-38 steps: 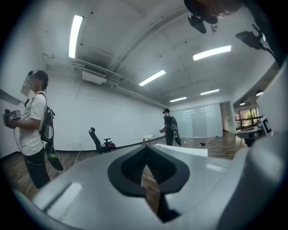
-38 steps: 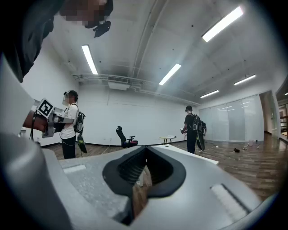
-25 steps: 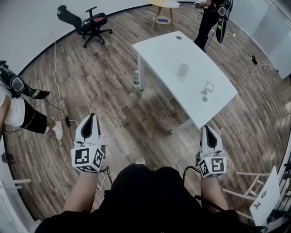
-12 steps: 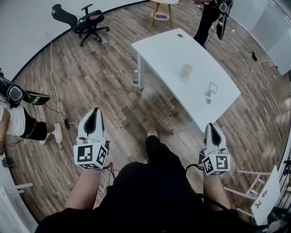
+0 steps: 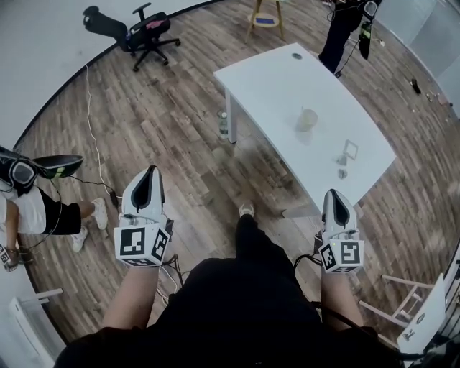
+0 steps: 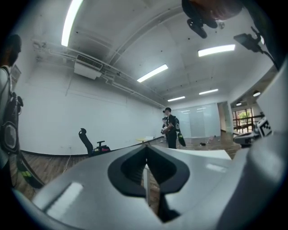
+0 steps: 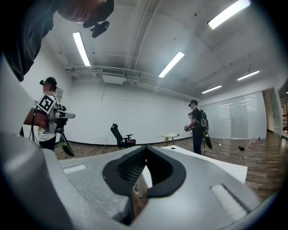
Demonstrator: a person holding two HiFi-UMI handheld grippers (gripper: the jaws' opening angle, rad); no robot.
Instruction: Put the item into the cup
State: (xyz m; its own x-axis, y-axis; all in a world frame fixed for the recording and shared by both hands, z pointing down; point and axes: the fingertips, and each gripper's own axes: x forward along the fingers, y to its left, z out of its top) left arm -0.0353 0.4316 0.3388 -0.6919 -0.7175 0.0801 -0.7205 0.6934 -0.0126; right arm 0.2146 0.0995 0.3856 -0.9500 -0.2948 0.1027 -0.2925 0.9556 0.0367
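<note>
A pale cup [image 5: 307, 118] stands on the white table [image 5: 280, 79] ahead of me. Near the table's close right end lie a small square piece [image 5: 350, 149] and a tiny grey item [image 5: 342, 172], too small to make out. My left gripper [image 5: 151, 174] is held over the wooden floor, well short of the table, jaws together and empty. My right gripper [image 5: 335, 195] hovers just short of the table's near corner, shut with nothing in it. In the left gripper view the left gripper [image 6: 146, 148] points level toward the table [image 6: 198, 155]. In the right gripper view the right gripper [image 7: 145, 148] faces the table [image 7: 202, 161].
A bottle [image 5: 223, 123] stands on the floor by a table leg. A black office chair [image 5: 136, 30] and a yellow stool [image 5: 264, 18] sit farther back. One person [image 5: 352, 21] stands beyond the table, another [image 5: 29, 205] at my left. A white frame [image 5: 420, 316] is at lower right.
I have stepped toward the table, one leg forward; the table and cup sit nearer and further right in the head view. Both grippers came along, still shut.
</note>
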